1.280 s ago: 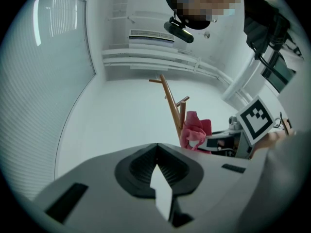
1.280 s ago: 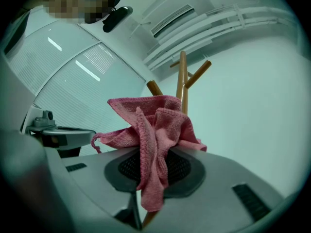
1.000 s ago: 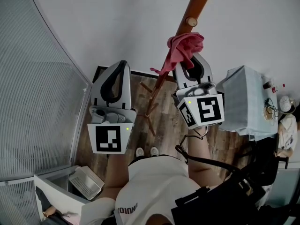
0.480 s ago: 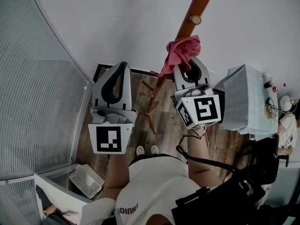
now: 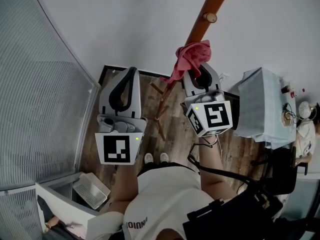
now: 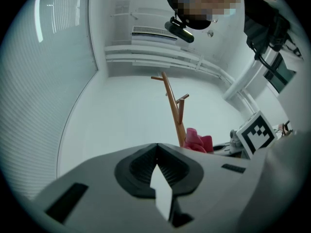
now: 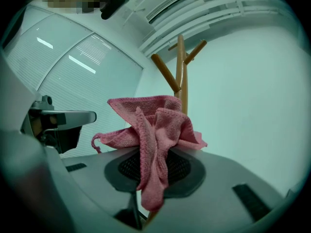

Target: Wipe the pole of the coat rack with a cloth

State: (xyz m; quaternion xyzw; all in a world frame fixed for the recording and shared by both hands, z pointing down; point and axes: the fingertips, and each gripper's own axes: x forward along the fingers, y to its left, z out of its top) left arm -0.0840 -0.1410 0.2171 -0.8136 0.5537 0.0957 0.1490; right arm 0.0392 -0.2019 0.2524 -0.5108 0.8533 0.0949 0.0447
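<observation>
A: Head view first. Where's the cloth?
B: The crumpled pink terry cloth (image 5: 192, 58) sits at the tip of the right gripper (image 5: 199, 75), lying across the brown wooden coat-rack pole (image 5: 201, 28). The pole runs as a slant here, base down on the dark plank floor (image 5: 172, 134), top toward the upper right. The left gripper (image 5: 128, 80) is well apart to the left, carrying nothing.
A: Left gripper view?
B: The left gripper (image 6: 156, 149) has its jaws pressed together, nothing between them. The pole (image 6: 172, 108) stands upright, ahead and to the right. The cloth (image 6: 197, 141) is against its lowest visible stretch, with the right gripper's marker cube (image 6: 256, 131) just beyond.
A: Right gripper view?
B: The right gripper (image 7: 154, 171) pinches a fold of the cloth (image 7: 155, 130), and the rest bunches above the jaws. The pole (image 7: 182, 69) rises straight behind the bunch, dead ahead. The contact itself is hidden by the cloth, so I can't confirm it.
A: So what does the next move turn on?
B: My read: the pole's long axis is vertical and it lies right in front of the right jaws. The stroke should run along it, up or down, with the right gripper doing the work. The left one is too far off to matter.
</observation>
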